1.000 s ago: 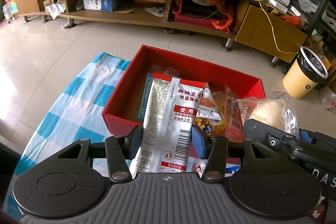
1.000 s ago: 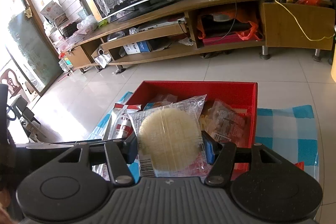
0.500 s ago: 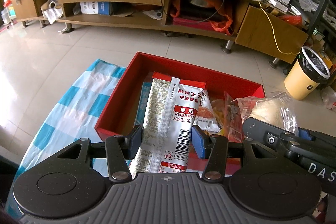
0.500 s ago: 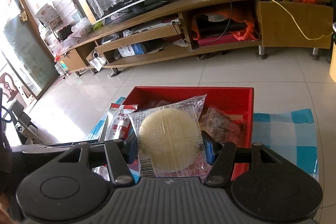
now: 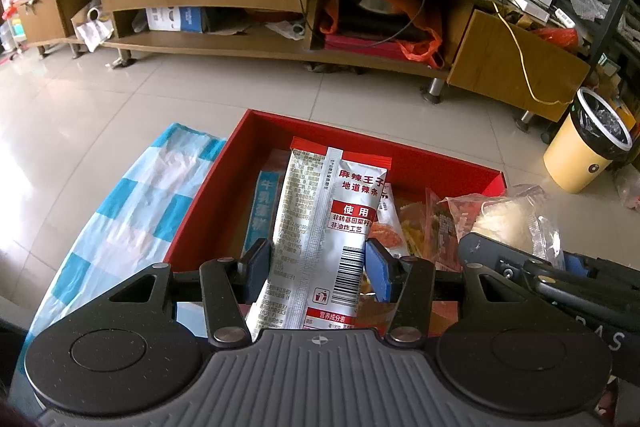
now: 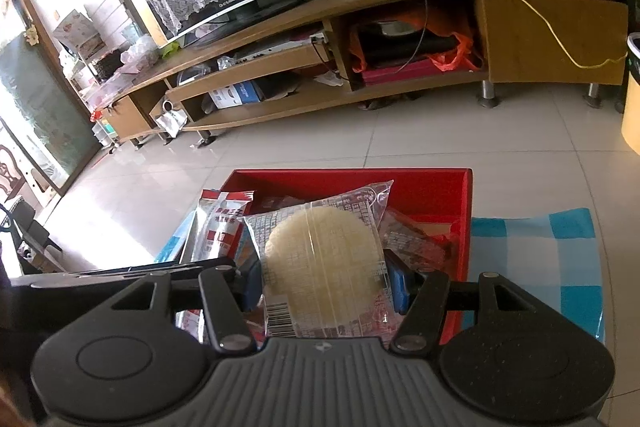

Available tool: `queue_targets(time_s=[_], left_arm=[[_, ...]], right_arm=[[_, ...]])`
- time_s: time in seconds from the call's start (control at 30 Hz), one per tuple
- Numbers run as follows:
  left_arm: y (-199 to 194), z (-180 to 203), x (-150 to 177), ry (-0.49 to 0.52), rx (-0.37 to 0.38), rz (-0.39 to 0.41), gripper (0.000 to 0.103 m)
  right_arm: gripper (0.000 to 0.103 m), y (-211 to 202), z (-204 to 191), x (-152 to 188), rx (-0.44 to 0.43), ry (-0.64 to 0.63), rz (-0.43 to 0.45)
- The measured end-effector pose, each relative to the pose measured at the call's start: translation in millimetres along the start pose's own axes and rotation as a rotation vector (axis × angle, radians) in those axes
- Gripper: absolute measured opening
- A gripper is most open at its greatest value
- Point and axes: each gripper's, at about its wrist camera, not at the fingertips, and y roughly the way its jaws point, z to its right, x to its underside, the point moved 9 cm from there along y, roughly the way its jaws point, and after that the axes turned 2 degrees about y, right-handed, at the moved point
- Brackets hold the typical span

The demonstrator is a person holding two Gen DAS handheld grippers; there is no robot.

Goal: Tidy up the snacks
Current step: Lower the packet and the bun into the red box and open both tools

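Left wrist: left gripper (image 5: 319, 265) clamping silver packet (image 5: 320, 227), right gripper (image 6: 326, 283) clamping wafer pack (image 6: 322, 265), above crowded red box (image 5: 208, 203).

My left gripper (image 5: 318, 267) holds a spicy-strip packet (image 5: 324, 223) over the box (image 5: 208, 195), my right gripper (image 6: 324, 281) w/ a rice-cracker pack (image 6: 320, 263) just to its right, more snacks in the box below, cloth (image 5: 120, 211) under it, TV stand (image 5: 256, 7) behind.
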Motion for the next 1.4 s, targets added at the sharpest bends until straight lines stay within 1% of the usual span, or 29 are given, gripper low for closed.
queue_targets(time_s=[0.6, 1.07, 1.13, 1.2, 1.33, 1.4], left_arm=[[24.4, -2.4, -2.5, 0.006, -0.041, -0.017, 0.059], [34.9, -3.8, -0.3, 0.01, -0.06, -0.034, 0.059], [37.3, -3.9, 0.3, 0.009, -0.061, -0.038, 0.059], [38.7, -4.3, 0.3, 0.012, -0.062, -0.037, 0.055], [40.5, -5.9, -0.1, 0.015, -0.071, -0.033, 0.056], [42.1, -5.6, 1.0, 0.019, -0.076, -0.037, 0.058]], right_arm=[[0.059, 20.3, 12.8, -1.4, 0.044, 0.012, -0.023], [0.059, 35.5, 16.7, 1.2, 0.057, 0.004, -0.05], [0.059, 38.8, 17.4, 2.2, 0.061, 0.001, -0.057], [0.059, 40.9, 18.1, 3.0, 0.064, 0.0, -0.062], [0.059, 46.2, 19.8, 4.7, 0.074, -0.005, -0.068], [0.059, 48.1, 20.8, 5.3, 0.072, -0.002, -0.071]])
